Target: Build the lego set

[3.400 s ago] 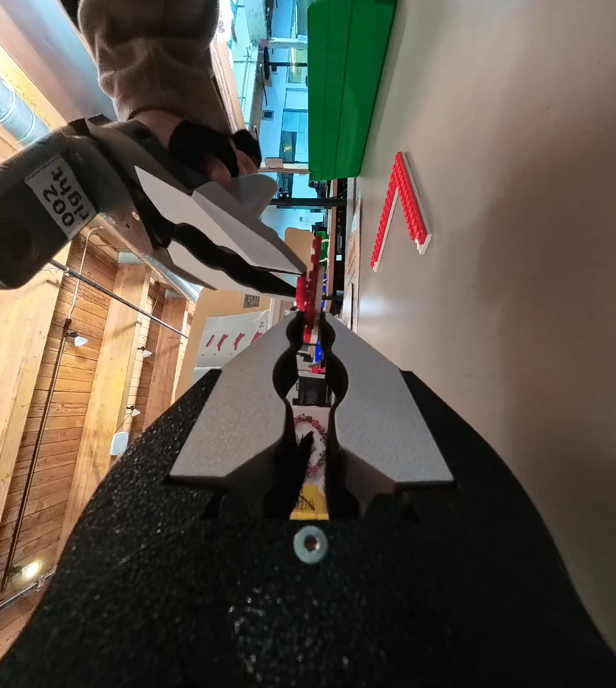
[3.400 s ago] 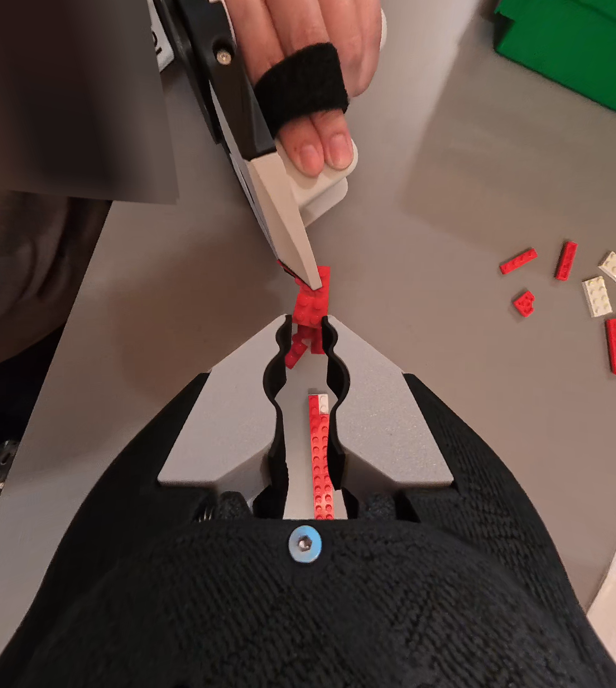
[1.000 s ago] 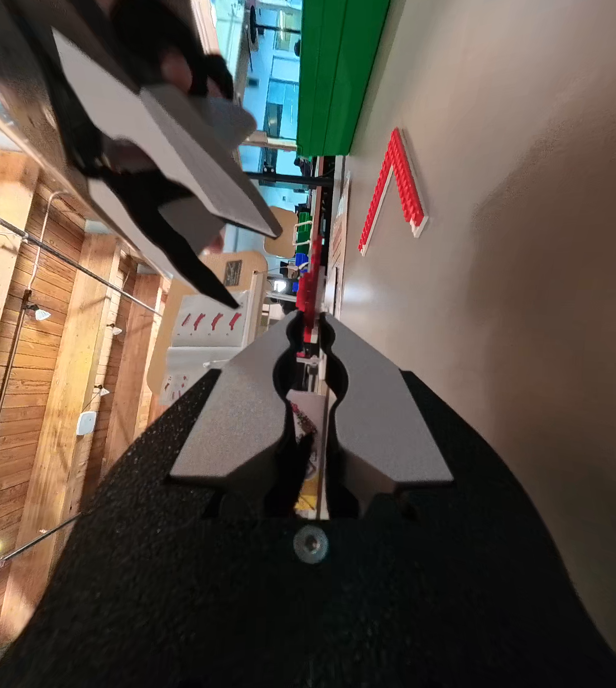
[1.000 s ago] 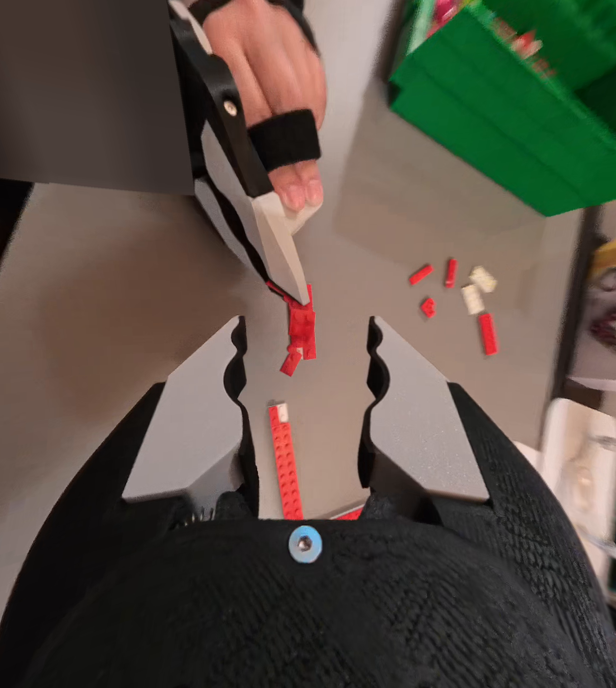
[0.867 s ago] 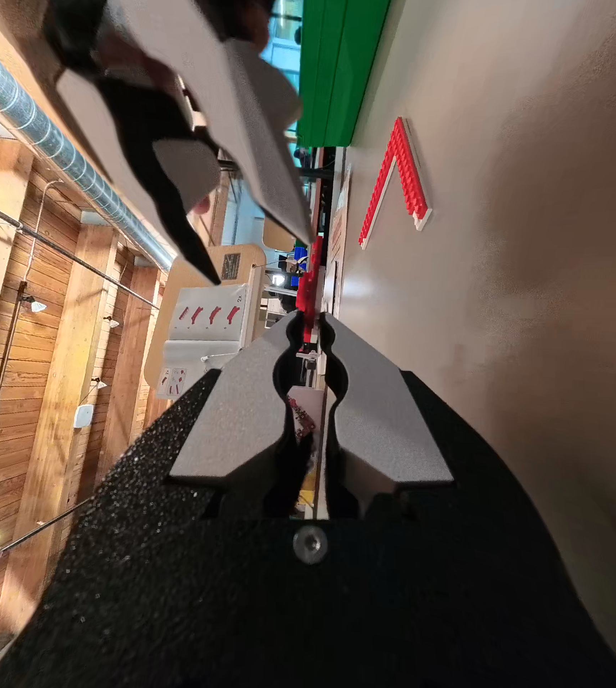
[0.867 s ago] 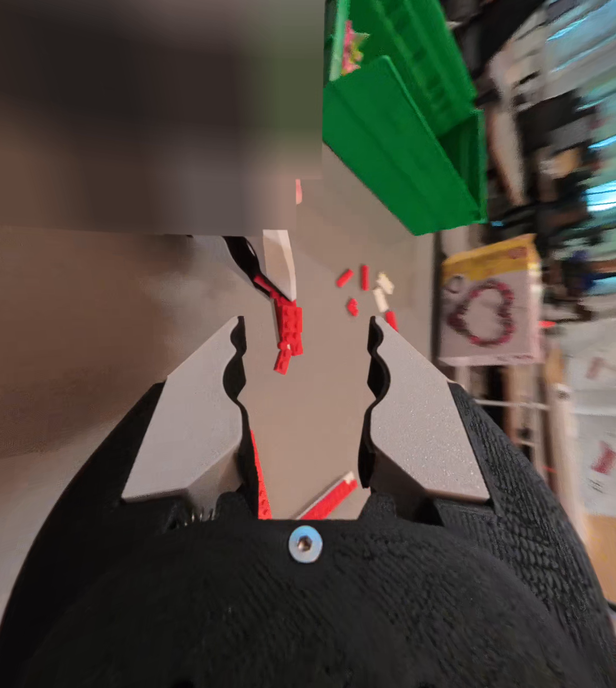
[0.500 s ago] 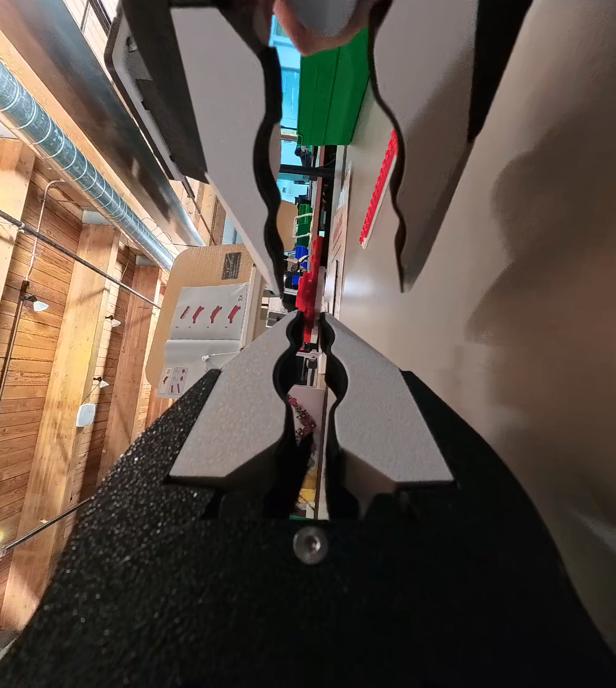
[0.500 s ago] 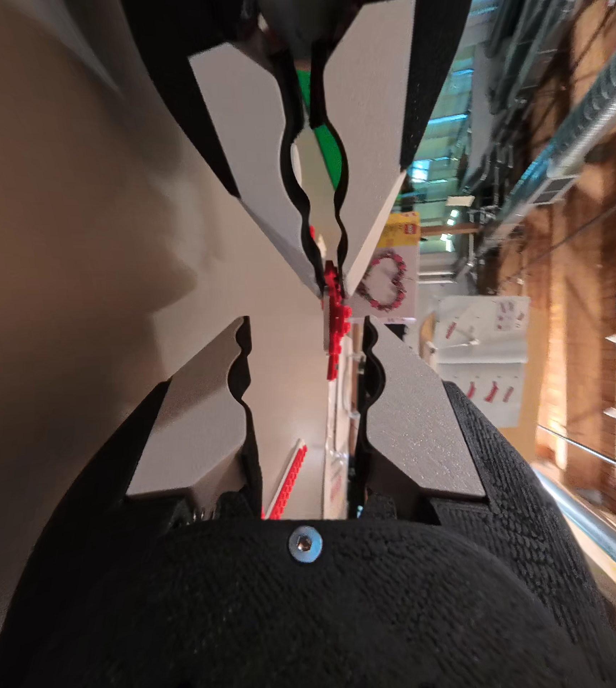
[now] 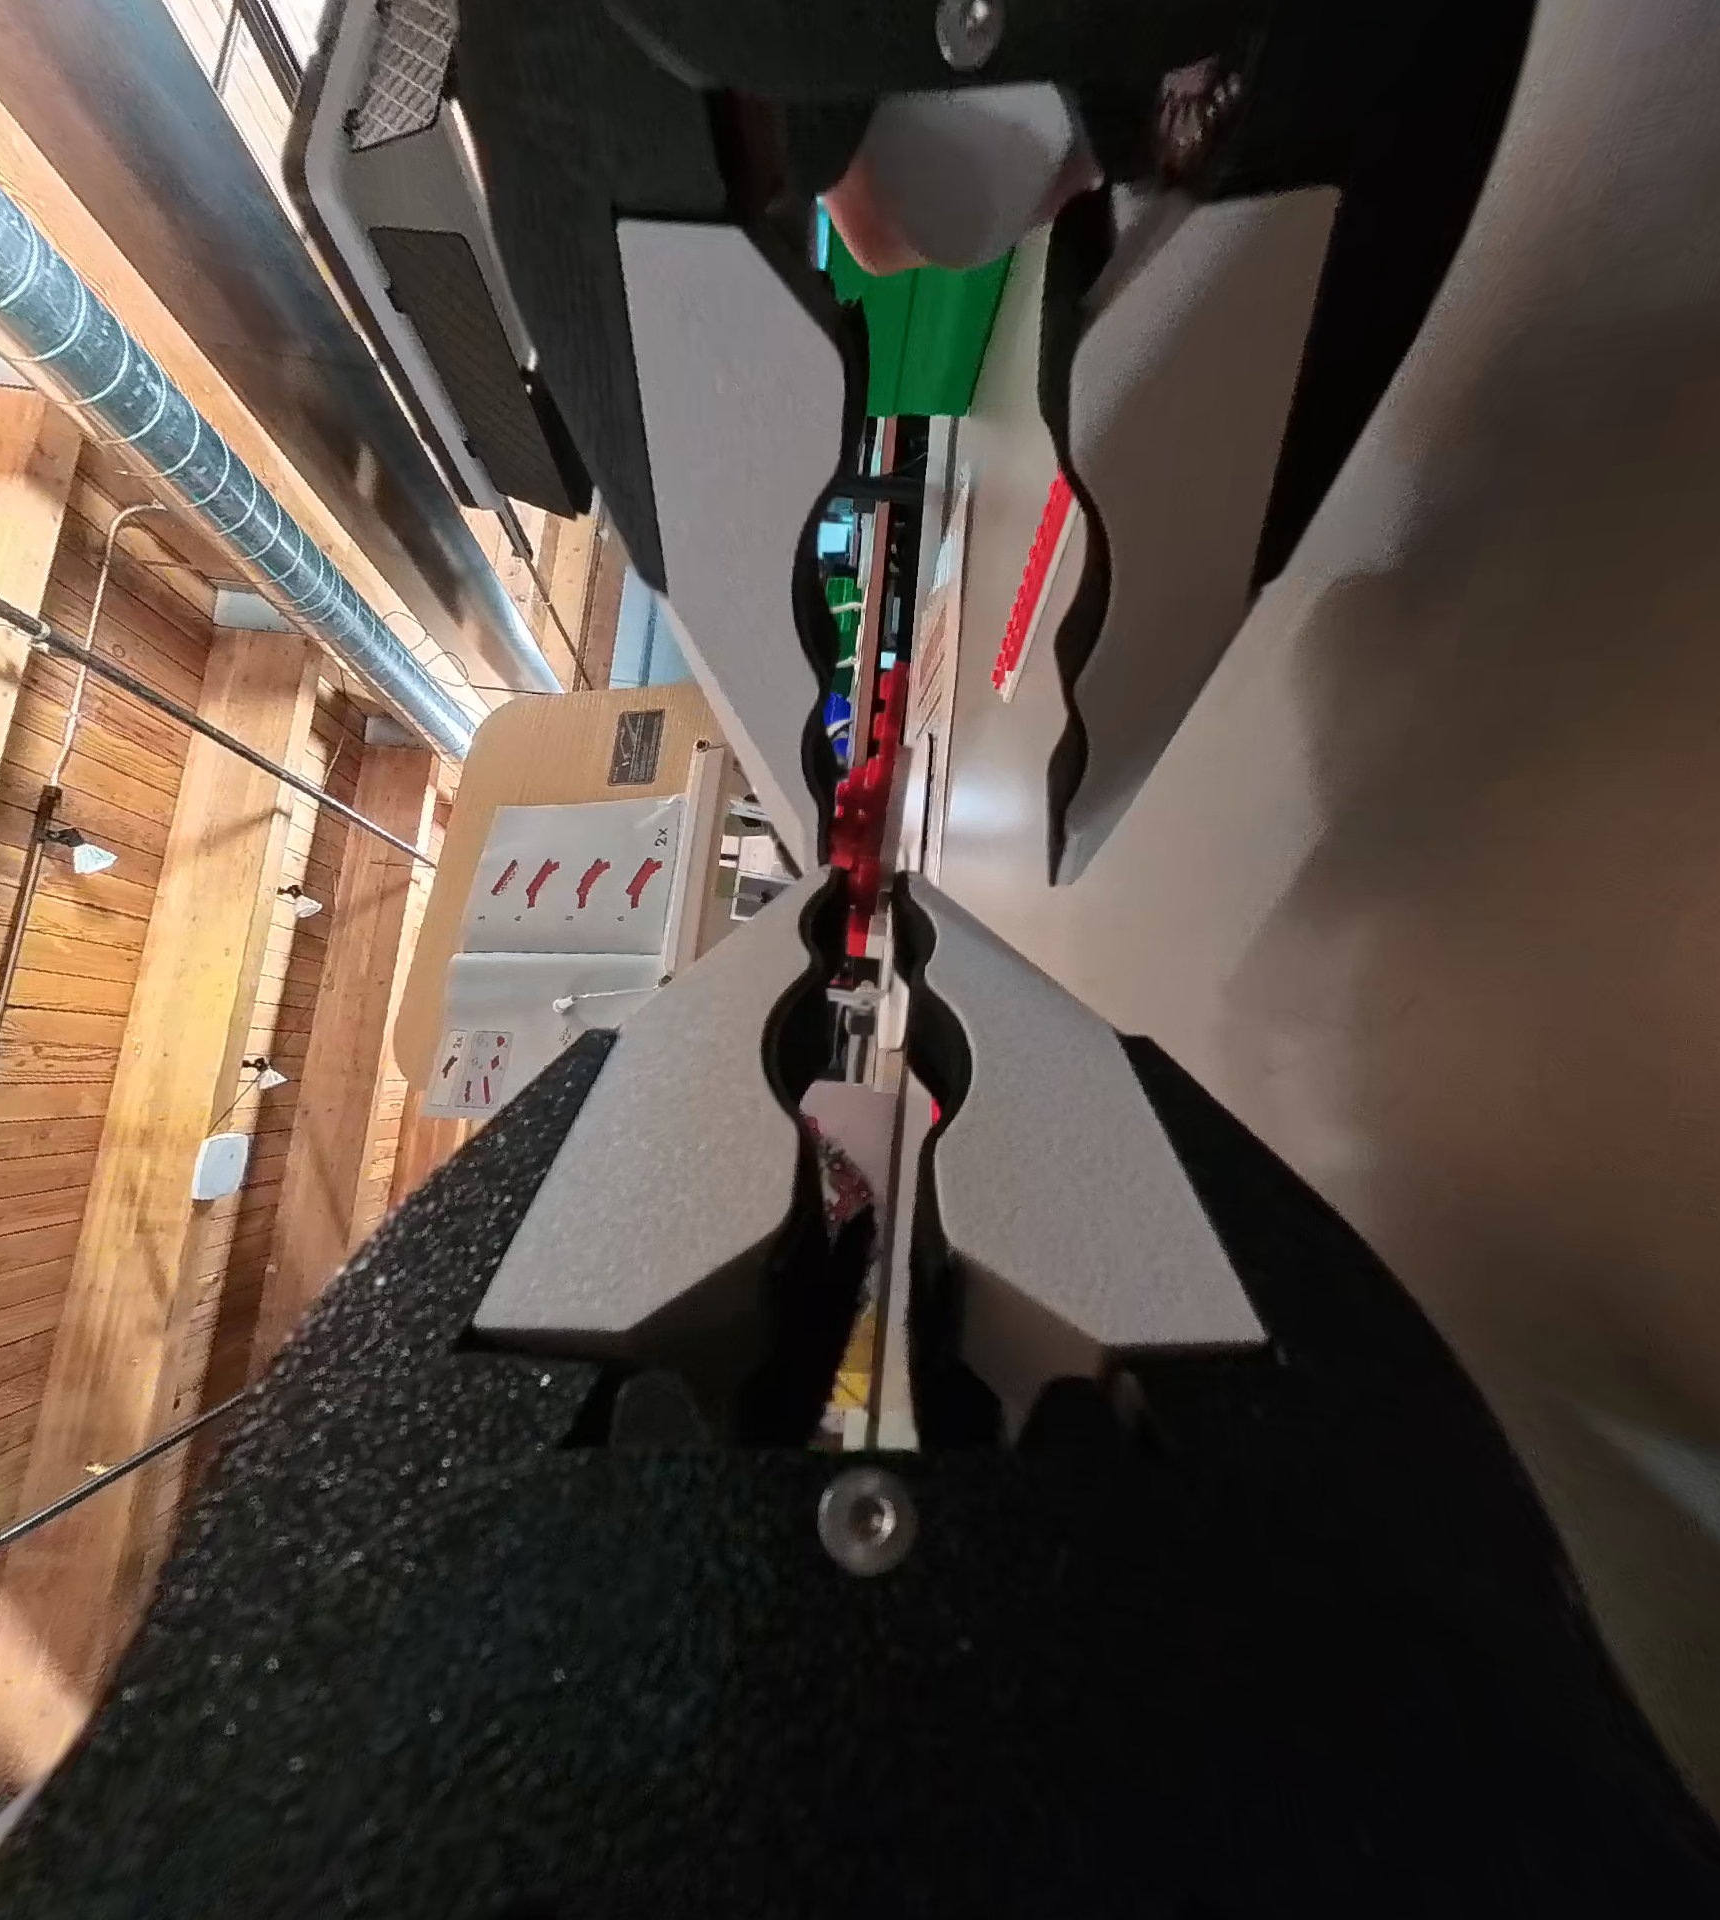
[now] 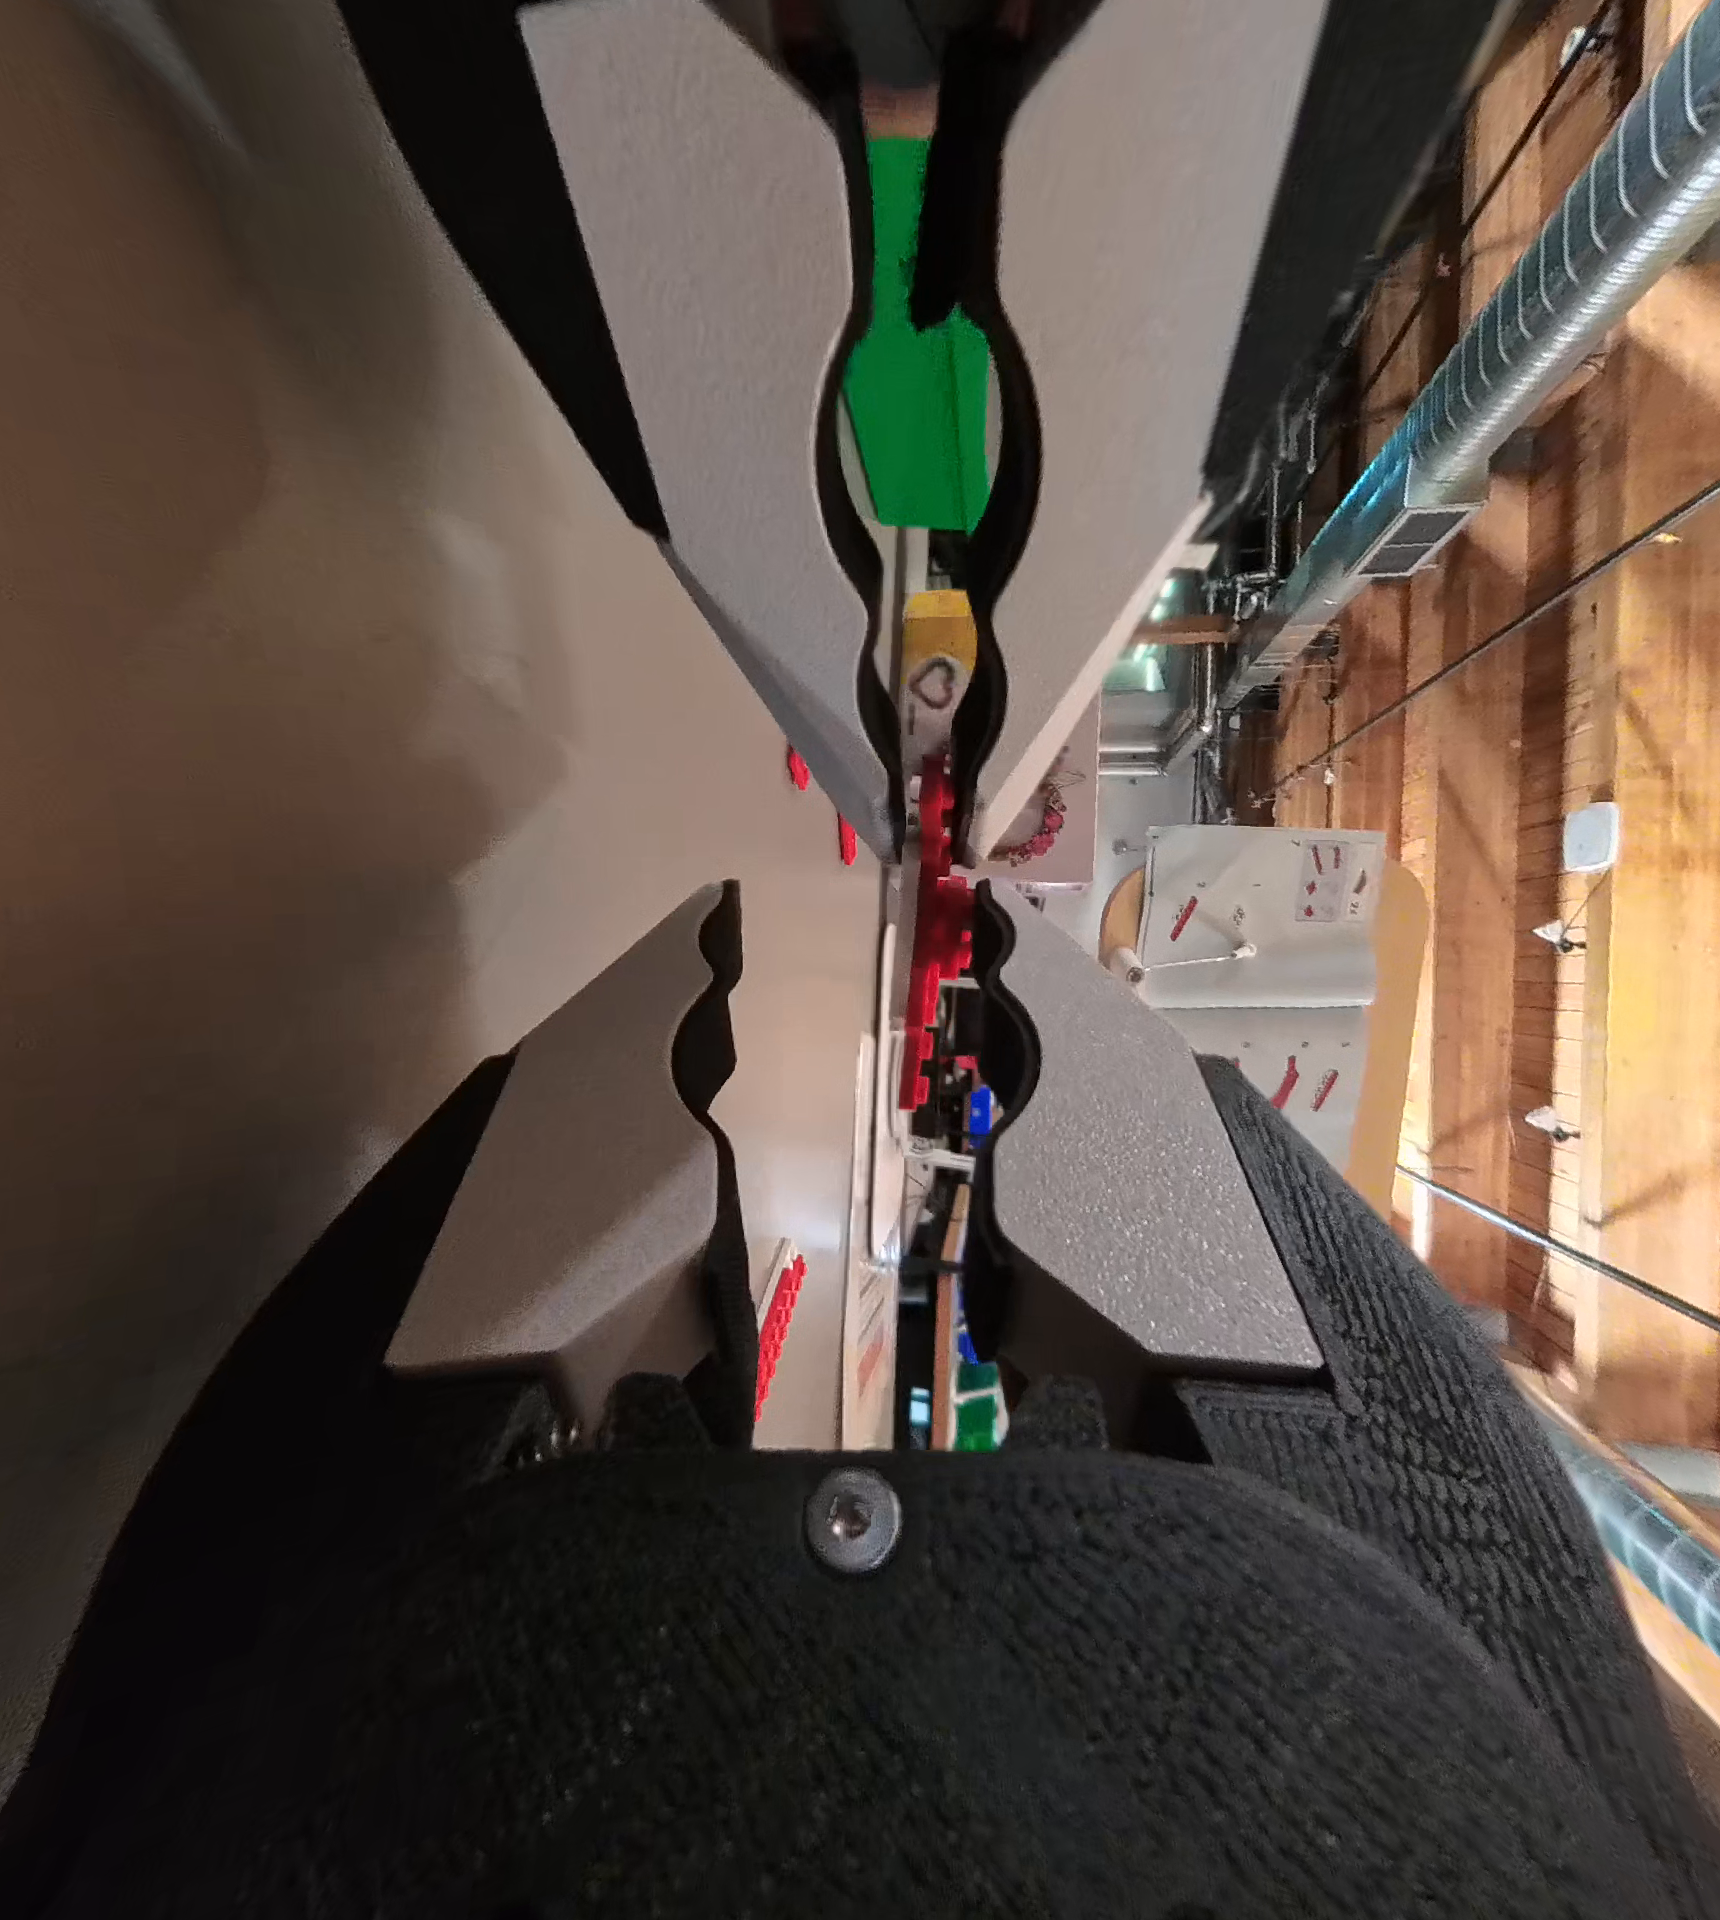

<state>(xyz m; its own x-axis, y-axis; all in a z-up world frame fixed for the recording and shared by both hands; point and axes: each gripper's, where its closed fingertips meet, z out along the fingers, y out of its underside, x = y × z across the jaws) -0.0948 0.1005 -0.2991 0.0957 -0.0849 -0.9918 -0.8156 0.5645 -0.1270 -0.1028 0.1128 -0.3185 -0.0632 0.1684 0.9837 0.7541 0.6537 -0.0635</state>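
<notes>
Wooden plank walls [image 9: 56, 935] and a ribbed silver duct [image 9: 160, 416] are filling the background, both wrist cameras being rolled so that the grey table [image 9: 1458, 831] is standing like a wall along one side of each view. Facing each other tip to tip, the two grippers are meeting over a red lego assembly [image 10: 939, 935] held in the air beside the tabletop. Seen in its own view, the left gripper [image 9: 866, 883] is keeping its grey fingers together, clamped on one end of the red lego assembly [image 9: 861, 821], whose studded edge is sticking out past the tips. From the opposite side the right gripper [image 10: 851, 899] is reaching in with its fingers spread apart; one right finger [image 10: 1095, 1143] is lying just beside the red piece, though whether it is touching cannot be told, and the other finger is standing well clear. Lying flat on the table, a long red strip [image 9: 1032, 582] with a white edge is showing between the right gripper's fingers in the left view. A green bin [image 10: 913, 436] is sitting at the far end of the table, and an open instruction booklet [image 9: 565, 914] is propped against a light wooden board in the background.
</notes>
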